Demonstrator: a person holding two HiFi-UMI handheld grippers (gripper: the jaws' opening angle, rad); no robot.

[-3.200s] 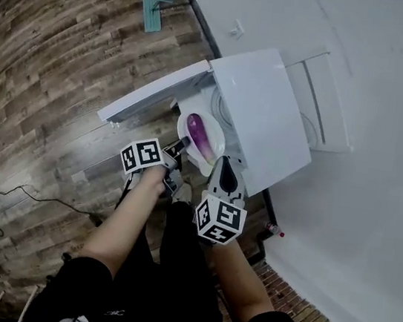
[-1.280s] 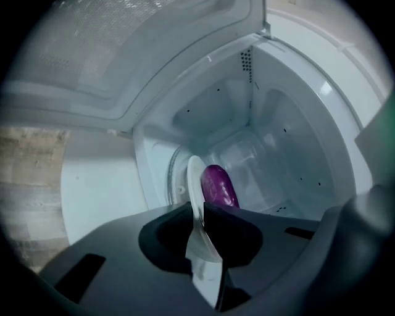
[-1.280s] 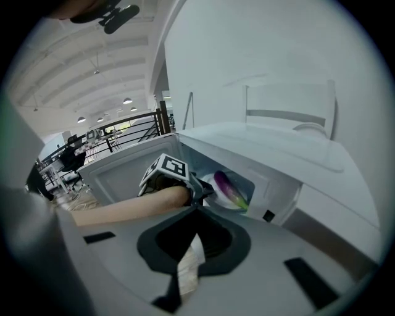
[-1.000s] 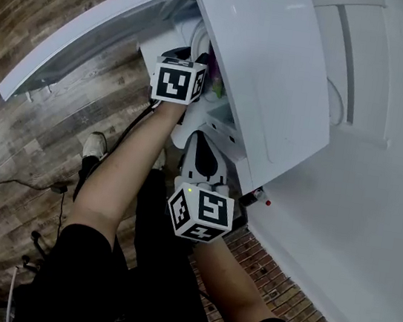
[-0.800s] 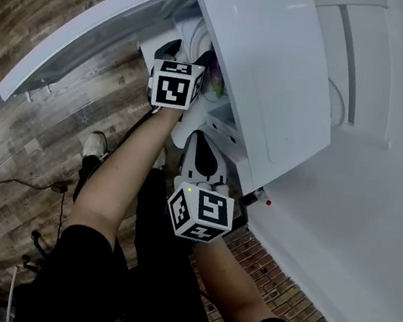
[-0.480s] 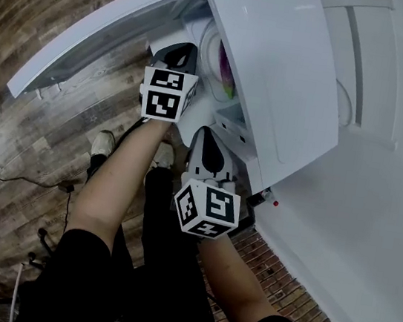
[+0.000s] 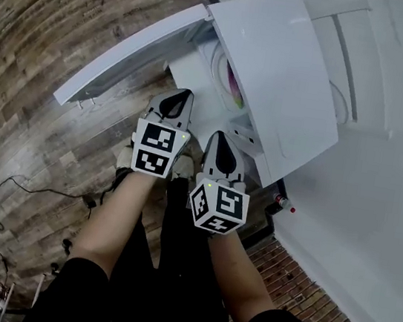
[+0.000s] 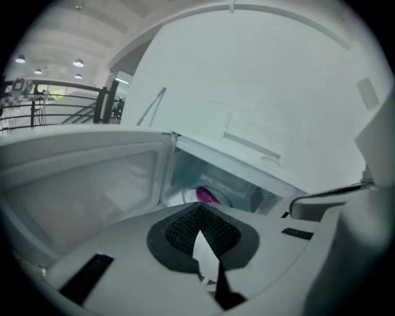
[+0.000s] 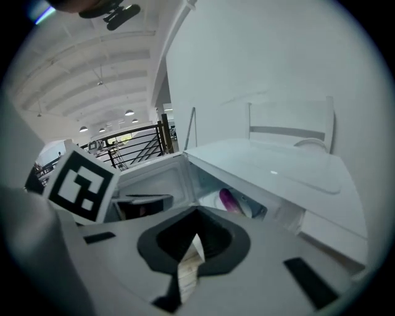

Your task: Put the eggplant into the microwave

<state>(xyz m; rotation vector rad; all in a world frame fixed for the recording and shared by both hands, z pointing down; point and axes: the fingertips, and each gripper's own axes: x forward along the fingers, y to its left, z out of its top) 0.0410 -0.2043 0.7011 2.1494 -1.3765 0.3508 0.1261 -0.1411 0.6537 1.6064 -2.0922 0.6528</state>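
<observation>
The purple eggplant (image 7: 232, 84) lies on a white plate (image 7: 219, 65) inside the white microwave (image 7: 276, 63), whose door (image 7: 127, 55) hangs open to the left. My left gripper (image 7: 182, 96) is shut and empty, hovering in front of the opening and apart from the eggplant (image 8: 207, 195). The right gripper (image 7: 221, 138) is beside it, a little nearer to me, also shut with nothing in it. In the right gripper view the eggplant (image 9: 228, 200) shows past the shut jaws, with the left gripper's marker cube (image 9: 80, 182) at the left.
The microwave stands against a white wall (image 7: 378, 183) over a wooden floor (image 7: 46, 43). Cables (image 7: 2, 187) trail at the left. A small red-capped bottle (image 7: 281, 202) sits by brick-patterned flooring (image 7: 281, 281). My legs and shoes are below the grippers.
My left gripper has pulled back out of the microwave toward me, leaving the eggplant on the plate inside. The right gripper has risen slightly.
</observation>
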